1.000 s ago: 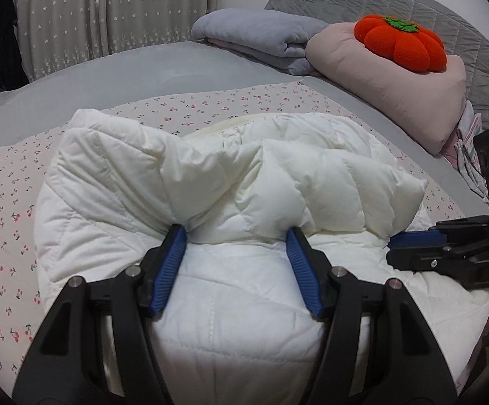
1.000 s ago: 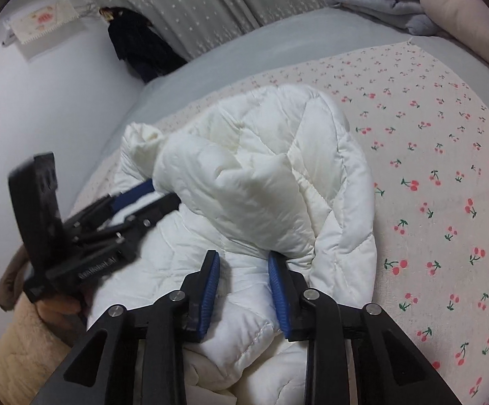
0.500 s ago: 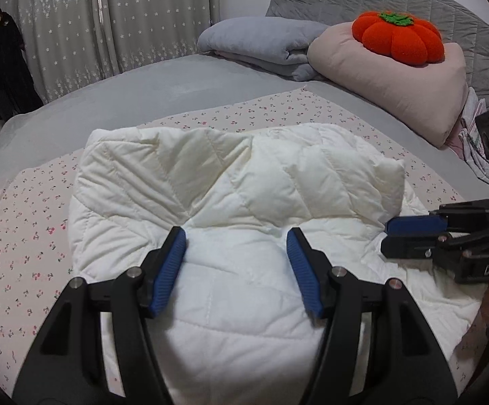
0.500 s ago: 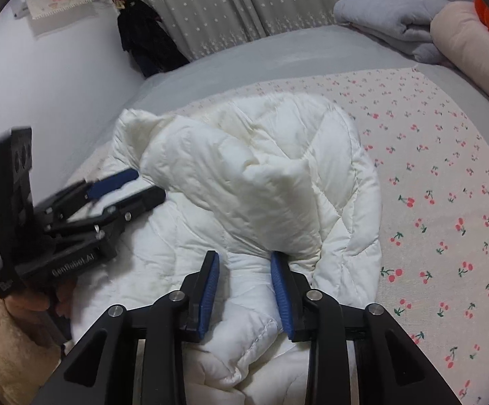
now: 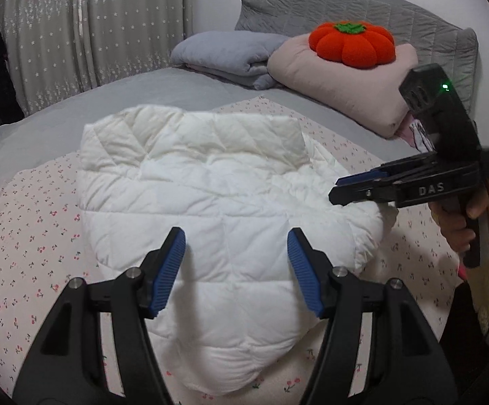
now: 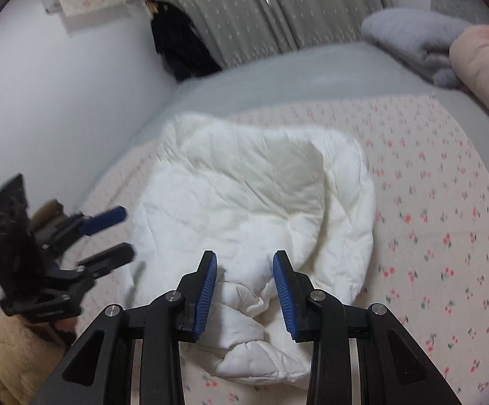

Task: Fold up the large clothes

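A white quilted puffer jacket (image 5: pixel 217 202) lies folded into a compact bundle on the cherry-print sheet (image 5: pixel 25 236). My left gripper (image 5: pixel 236 236) hovers open over its near edge, with nothing between the blue pads. In the right wrist view the jacket (image 6: pixel 261 209) fills the middle, its near hem bunched. My right gripper (image 6: pixel 244 256) hangs above that hem with the pads apart and gripping no fabric. Each gripper shows in the other's view, with the right gripper (image 5: pixel 337 190) at the jacket's right side and the left gripper (image 6: pixel 126 231) off its left side.
At the head of the bed sit an orange pumpkin cushion (image 5: pixel 352 44) on a pink pillow (image 5: pixel 345 94) and a folded grey blanket (image 5: pixel 231 54). A dark garment (image 6: pixel 177 47) hangs by the curtains. A hand in a fleecy sleeve (image 5: pixel 457 226) holds the right gripper.
The raised fold of the jacket has dropped flat onto the bundle. Both grippers have drawn back and up from the jacket, and the right pads stand a little wider.
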A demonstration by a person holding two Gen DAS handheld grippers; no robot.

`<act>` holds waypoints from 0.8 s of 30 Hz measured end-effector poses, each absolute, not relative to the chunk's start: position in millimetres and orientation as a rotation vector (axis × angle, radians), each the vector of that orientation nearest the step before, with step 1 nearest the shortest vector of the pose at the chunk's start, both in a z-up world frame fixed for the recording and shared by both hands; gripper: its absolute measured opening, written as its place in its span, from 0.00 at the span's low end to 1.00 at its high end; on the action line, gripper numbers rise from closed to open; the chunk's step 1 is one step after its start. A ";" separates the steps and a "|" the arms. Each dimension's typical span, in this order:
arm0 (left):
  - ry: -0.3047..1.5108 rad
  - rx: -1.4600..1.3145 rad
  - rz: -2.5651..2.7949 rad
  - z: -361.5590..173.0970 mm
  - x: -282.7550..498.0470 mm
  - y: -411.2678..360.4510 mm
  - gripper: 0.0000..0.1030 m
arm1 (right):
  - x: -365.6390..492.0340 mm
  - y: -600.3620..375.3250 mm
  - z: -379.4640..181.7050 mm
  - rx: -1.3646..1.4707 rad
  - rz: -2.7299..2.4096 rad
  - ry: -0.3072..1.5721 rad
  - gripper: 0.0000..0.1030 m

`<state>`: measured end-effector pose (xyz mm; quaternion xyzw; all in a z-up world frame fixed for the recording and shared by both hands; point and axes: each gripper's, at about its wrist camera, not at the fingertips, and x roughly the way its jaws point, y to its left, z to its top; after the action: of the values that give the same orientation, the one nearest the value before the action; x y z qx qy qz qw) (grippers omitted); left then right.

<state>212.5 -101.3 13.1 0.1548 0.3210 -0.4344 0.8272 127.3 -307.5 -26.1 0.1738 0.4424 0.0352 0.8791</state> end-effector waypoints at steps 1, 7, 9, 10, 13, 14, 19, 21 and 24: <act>0.699 0.349 -0.916 6.1 211.7 -102.1 0.63 | 131.3 -306.3 -39.5 0.315 0.036 0.986 0.38; 0.745 0.237 -0.860 4.0 218.9 -84.3 0.79 | 133.3 -302.8 -57.1 0.295 -0.008 1.023 0.41; 0.761 0.187 -0.836 6.7 221.8 -75.3 0.80 | 126.9 -302.4 -48.9 0.309 -0.017 0.999 0.44; 0.770 0.171 -0.815 7.9 223.3 -71.4 0.81 | 121.9 -304.0 -45.9 0.330 -0.016 0.984 0.46; 0.788 0.150 -0.754 9.4 224.9 -63.0 0.82 | 111.7 -305.6 -31.1 0.351 -0.033 0.947 0.55; 0.790 0.146 -0.742 9.0 224.1 -60.8 0.83 | 110.3 -303.2 -25.4 0.339 -0.043 0.935 0.60; 0.825 0.151 -0.687 3.1 216.4 -58.6 0.83 | 102.4 -297.8 -6.9 0.280 -0.083 0.909 0.69; 0.837 0.148 -0.678 0.8 213.4 -58.0 0.83 | 96.9 -294.4 -1.8 0.269 -0.090 0.902 0.70; 0.849 0.142 -0.671 -0.5 210.5 -57.3 0.84 | 90.7 -291.2 3.5 0.272 -0.083 0.892 0.75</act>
<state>210.5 -57.3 -0.5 0.0673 0.4037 -0.3193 0.8547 90.7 -291.2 3.5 0.1311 0.4300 -0.0398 0.8924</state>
